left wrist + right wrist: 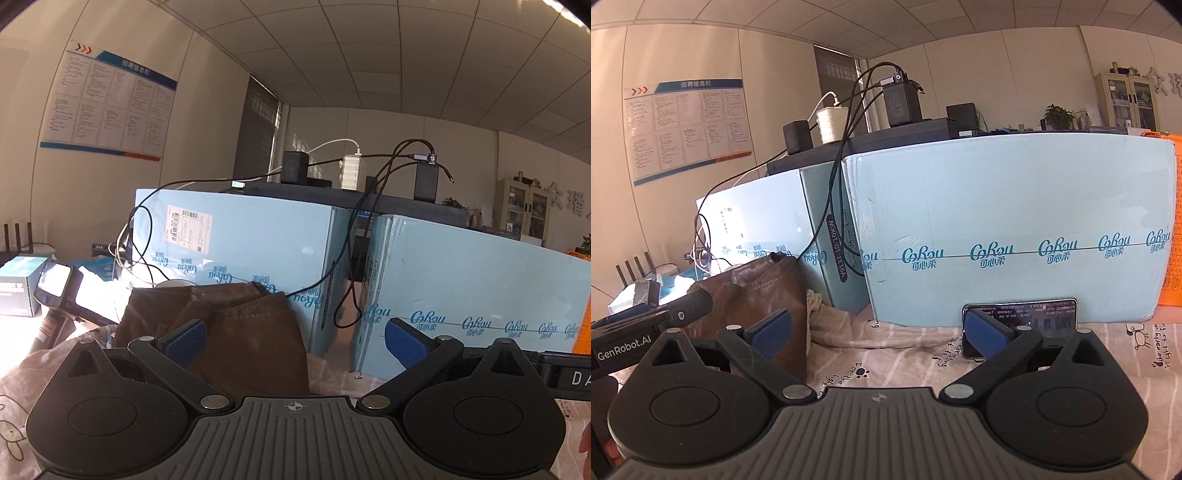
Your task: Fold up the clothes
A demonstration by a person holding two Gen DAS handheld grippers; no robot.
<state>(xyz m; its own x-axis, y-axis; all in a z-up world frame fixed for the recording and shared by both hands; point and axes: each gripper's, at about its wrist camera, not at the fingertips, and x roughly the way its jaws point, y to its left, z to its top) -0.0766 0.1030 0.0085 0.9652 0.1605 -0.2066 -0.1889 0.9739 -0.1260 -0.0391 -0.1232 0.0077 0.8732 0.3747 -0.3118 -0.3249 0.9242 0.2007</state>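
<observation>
1. My left gripper (293,341) and right gripper (879,330) both hover with fingers spread wide, grasping nothing.
2. The brown trousers (236,325) lie folded on the printed bedsheet (905,365), ahead of my left gripper.
3. Only the right view shows a phone (1034,317) propped against the pale blue cartons (997,221).
4. Behind them, chargers (426,182) sit on what may be a desk; a notice board (110,103) hangs on the wall.

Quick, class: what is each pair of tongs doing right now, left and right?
Left tongs: open, holding nothing; brown garment lies ahead.
Right tongs: open, holding nothing.
</observation>
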